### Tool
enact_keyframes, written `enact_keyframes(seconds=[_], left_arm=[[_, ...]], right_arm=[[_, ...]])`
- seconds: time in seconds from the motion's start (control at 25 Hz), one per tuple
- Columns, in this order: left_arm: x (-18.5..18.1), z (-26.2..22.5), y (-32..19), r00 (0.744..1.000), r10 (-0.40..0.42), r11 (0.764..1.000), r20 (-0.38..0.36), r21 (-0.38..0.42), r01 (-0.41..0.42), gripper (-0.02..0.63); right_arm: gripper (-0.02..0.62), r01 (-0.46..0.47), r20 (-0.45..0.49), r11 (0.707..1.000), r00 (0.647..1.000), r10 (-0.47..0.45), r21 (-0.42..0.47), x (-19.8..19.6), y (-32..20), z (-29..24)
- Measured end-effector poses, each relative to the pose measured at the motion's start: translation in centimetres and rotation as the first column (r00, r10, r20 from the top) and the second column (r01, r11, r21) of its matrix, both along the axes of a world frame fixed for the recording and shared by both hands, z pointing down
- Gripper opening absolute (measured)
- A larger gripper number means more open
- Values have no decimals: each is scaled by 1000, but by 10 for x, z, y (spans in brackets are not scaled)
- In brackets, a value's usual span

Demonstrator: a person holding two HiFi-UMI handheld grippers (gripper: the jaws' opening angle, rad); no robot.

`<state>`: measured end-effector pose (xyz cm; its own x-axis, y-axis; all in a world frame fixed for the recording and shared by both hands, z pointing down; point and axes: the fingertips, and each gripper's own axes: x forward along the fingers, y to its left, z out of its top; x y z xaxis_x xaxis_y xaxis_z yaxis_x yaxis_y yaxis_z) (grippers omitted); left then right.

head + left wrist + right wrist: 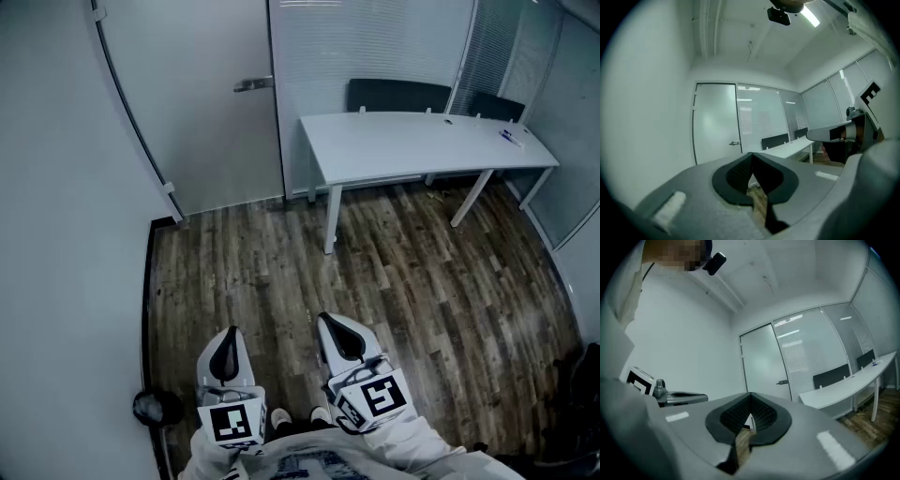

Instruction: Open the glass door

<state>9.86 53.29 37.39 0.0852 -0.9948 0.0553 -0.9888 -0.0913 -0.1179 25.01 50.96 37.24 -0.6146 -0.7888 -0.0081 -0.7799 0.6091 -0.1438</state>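
A: Small office. Plain white wall (56, 234) at left, dark wood-plank floor (375, 281), frosted glass door (197, 103) at far end, left of centre. Looks closed. Hinges on left edge, metal lever handle (253, 84) at right edge, lying level, free end pointing left.

B: Right of the door?

A: Glazed partition with blinds (366, 47), then white table (422, 141) on angled legs, two dark chairs (398, 94) behind it. Nothing across the path to the door.

B: Grippers?

A: Low in head view, both level, aimed at far end. Left gripper (230, 331): jaws together, nothing between. Right gripper (323, 319): same, fully closed and empty. Black ribbed pads, smooth grey shells, marker cube on each.

B: Geometry for the reach?

A: Handle well apart from both, ahead and higher. Just left of the jaw line in left gripper view, further off to the right in right gripper view. Left gripper probably better lined up, only marginally nearer.

B: Plan?

A: Long walk-in first. Then jaws opened and closed across the lever, or shut tips pressed down on it from above. Horizontal long axis, so a wrist roll likely needed for a clamp. Smooth metal on ribbed pads: some slip risk. Swing direction of door not readable from these views.
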Motion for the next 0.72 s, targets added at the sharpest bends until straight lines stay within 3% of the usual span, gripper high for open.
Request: enact_keyframes(seconds=[0.48,0.72], left_arm=[[28,6,-15,1000,7,1000,-4,7,-7,2],[24,14,-30,1000,10,1000,-7,6,-10,2]], right_arm=[[5,-18,48,1000,999,18,-2,32,-19,1],[5,-17,40,1000,999,17,-2,30,-33,6]])
